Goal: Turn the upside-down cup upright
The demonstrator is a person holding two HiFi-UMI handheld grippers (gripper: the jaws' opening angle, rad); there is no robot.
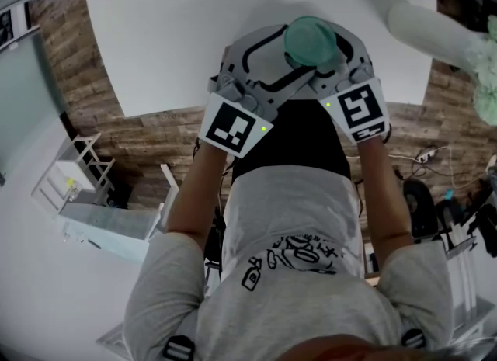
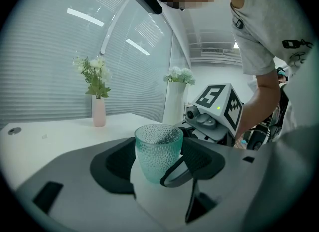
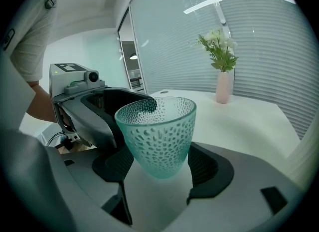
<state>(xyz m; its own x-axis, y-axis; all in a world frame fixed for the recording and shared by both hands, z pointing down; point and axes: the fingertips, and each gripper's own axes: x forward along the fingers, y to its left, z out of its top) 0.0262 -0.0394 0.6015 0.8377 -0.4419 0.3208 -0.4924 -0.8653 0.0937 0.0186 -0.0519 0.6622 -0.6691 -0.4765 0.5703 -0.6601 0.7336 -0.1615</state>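
Cup (image 3: 158,136) sits mouth-up (flip apparently done), pinched between the jaws of left tongs (image 2: 159,173) and right tongs (image 3: 158,171); only release remains.

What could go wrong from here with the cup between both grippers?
1. Left gripper and right gripper both straddle the upright cup, jaws crowding; pulling one away could tip it.
2. The cup tapers toward its base, where the right pads sit, so it may slip.
3. Can't tell whether it rests on the table; releasing now might drop it.
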